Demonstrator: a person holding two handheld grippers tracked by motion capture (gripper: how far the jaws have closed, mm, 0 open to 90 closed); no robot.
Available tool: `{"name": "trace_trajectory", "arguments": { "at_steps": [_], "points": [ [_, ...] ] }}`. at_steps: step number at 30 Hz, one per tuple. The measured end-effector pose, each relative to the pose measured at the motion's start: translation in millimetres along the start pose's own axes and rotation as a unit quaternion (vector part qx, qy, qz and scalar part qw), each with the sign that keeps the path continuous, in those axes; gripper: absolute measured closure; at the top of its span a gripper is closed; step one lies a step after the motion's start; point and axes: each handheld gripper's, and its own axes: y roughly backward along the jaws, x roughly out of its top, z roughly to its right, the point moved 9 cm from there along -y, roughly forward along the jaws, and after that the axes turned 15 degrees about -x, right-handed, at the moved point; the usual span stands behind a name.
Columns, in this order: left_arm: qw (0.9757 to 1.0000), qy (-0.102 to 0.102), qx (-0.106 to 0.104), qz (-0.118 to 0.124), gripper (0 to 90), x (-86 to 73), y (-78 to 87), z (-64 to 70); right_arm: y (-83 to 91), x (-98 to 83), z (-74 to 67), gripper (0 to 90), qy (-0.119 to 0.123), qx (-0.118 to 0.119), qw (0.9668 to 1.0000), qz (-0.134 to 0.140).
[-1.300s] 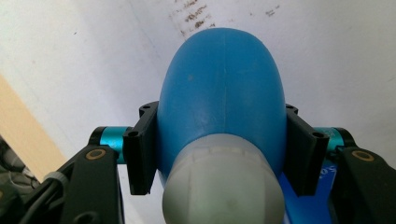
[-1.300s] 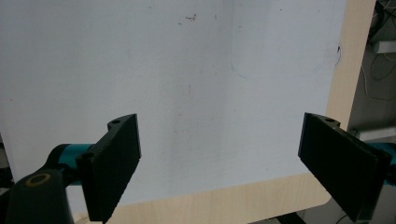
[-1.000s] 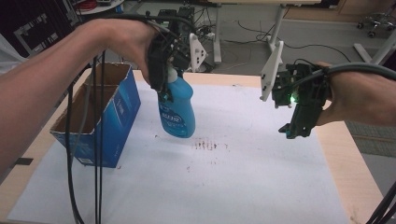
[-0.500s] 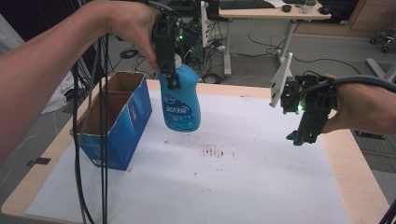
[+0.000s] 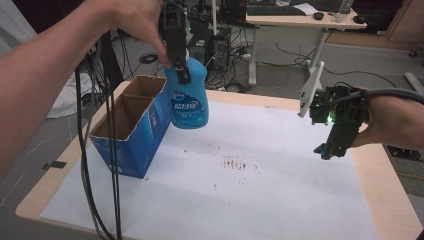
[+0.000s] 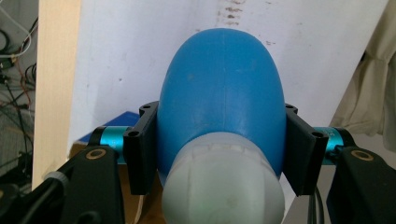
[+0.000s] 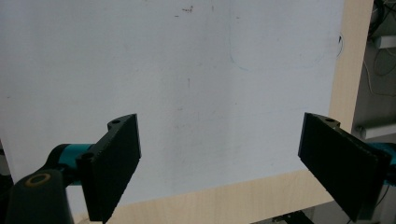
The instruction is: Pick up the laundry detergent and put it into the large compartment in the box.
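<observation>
A blue bottle (image 5: 188, 99) with a pale cap hangs in the air beside the open blue cardboard box (image 5: 131, 131), just right of its far end. My left gripper (image 5: 181, 70) is shut on the bottle's upper part and points down. In the left gripper view the two black jaws press on both sides of the blue bottle (image 6: 219, 107), the pale cap nearest the camera. My right gripper (image 5: 332, 146) hovers over the right side of the table, open, with nothing between its jaws. The right gripper (image 7: 219, 163) looks down on white sheet.
A white sheet (image 5: 260, 200) with small dark stains (image 5: 235, 164) covers most of the wooden table (image 5: 390, 185). Black cables hang from the left arm in front of the box. Desks and wiring stand behind the table.
The left gripper has lifted the bottle off the sheet and carried it up toward the box. The right gripper has stayed about where it was.
</observation>
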Motion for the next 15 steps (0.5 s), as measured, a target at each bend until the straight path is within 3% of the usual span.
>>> {"name": "trace_trajectory", "arguments": {
  "at_steps": [7, 10, 11, 14, 15],
  "points": [
    [0.9972, 0.069, 0.0, 0.027, 38.6, -16.8, 13.1, -1.4, 0.1, -2.3, 1.2, 12.2, -0.004, -0.001, 1.0, -0.001],
    [0.9936, 0.108, 0.005, 0.035, 38.6, -25.5, 18.2, -2.5, -0.4, -2.5, -0.1, 12.2, -0.007, 0.0, 1.0, -0.001],
    [0.9936, 0.108, 0.005, 0.035, 38.6, -25.5, 18.2, -2.5, -0.8, -2.6, -0.3, 12.2, -0.004, 0.0, 1.0, -0.001],
    [0.9887, 0.142, 0.011, 0.046, 38.6, -33.4, 23.4, -4.2, -1.1, -2.7, -1.0, 12.2, -0.005, 0.002, 1.0, 0.001],
    [0.9888, 0.142, 0.012, 0.045, 38.7, -35.2, 23.9, -4.4, -1.3, -2.9, -0.9, 12.2, -0.005, 0.001, 1.0, 0.0]
  ]
}}
